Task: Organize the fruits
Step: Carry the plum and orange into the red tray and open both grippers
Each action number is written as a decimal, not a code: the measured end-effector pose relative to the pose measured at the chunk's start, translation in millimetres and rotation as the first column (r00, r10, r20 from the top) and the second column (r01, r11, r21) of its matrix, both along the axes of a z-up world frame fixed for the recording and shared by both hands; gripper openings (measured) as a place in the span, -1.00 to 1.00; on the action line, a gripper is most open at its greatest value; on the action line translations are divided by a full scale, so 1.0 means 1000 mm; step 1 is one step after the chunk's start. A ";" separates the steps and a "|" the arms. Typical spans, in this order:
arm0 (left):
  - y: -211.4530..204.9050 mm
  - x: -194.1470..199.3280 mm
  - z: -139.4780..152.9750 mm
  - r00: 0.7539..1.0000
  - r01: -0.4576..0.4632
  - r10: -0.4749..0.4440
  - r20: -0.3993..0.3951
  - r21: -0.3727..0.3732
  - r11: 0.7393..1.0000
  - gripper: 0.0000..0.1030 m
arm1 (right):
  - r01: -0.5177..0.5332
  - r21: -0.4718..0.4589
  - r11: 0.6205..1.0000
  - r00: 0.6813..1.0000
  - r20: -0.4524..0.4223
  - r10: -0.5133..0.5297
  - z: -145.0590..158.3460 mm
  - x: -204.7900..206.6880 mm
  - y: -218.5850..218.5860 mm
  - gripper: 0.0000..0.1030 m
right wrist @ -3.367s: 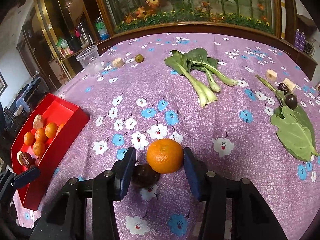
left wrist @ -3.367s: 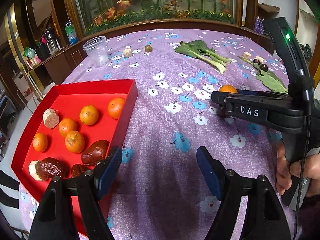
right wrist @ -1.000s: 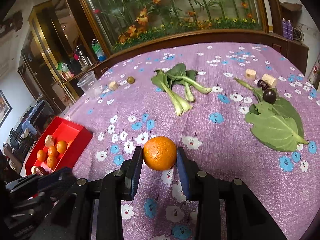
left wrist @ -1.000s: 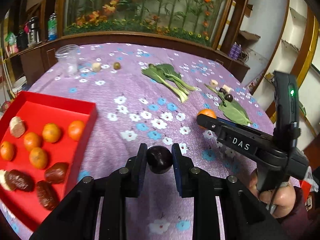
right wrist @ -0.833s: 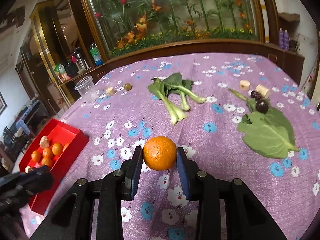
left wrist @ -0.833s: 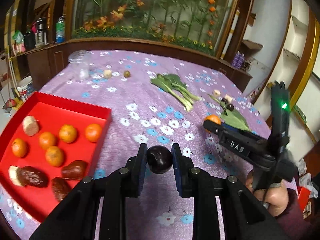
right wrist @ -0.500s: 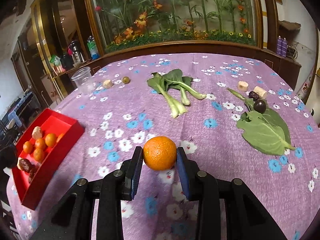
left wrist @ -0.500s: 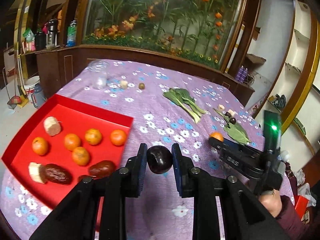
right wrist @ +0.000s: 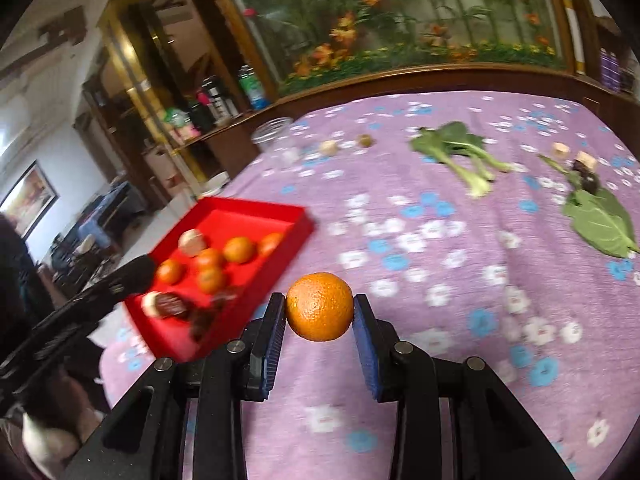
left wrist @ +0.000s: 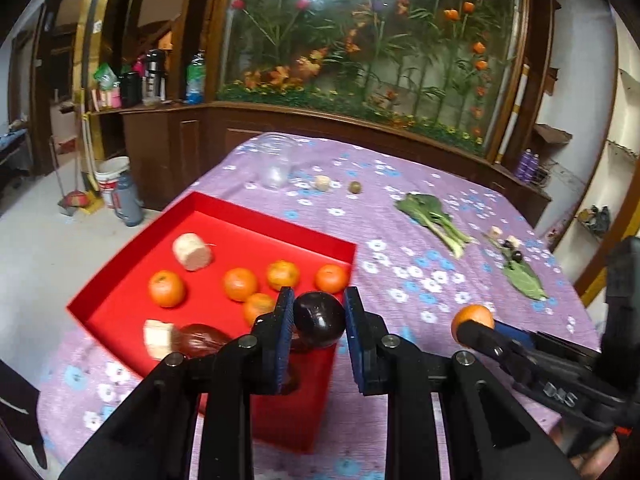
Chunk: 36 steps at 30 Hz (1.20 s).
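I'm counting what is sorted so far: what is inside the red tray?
In the red tray: five oranges, a pale cut chunk, and a brown fruit beside another pale piece. The left gripper and its dark plum hide the near corner.

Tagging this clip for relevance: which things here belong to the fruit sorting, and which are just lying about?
Job:
- dark plum in left tongs
- orange in right tongs
- red tray with oranges

Lying about:
- bok choy
- big leaf
- plastic cup

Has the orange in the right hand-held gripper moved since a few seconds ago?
Yes. The orange left the tablecloth and travelled left toward the red tray.
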<state>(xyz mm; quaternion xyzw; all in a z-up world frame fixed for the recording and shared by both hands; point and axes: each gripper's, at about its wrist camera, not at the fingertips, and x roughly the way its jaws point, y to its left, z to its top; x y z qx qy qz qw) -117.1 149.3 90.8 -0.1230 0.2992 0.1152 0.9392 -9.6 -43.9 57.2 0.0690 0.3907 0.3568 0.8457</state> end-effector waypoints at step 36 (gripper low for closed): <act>0.111 -0.033 -0.037 0.988 -0.150 0.154 0.011 -0.170 0.974 -0.53 | -0.292 -0.184 0.939 0.953 0.029 0.302 -0.013 -0.051 0.160 -0.27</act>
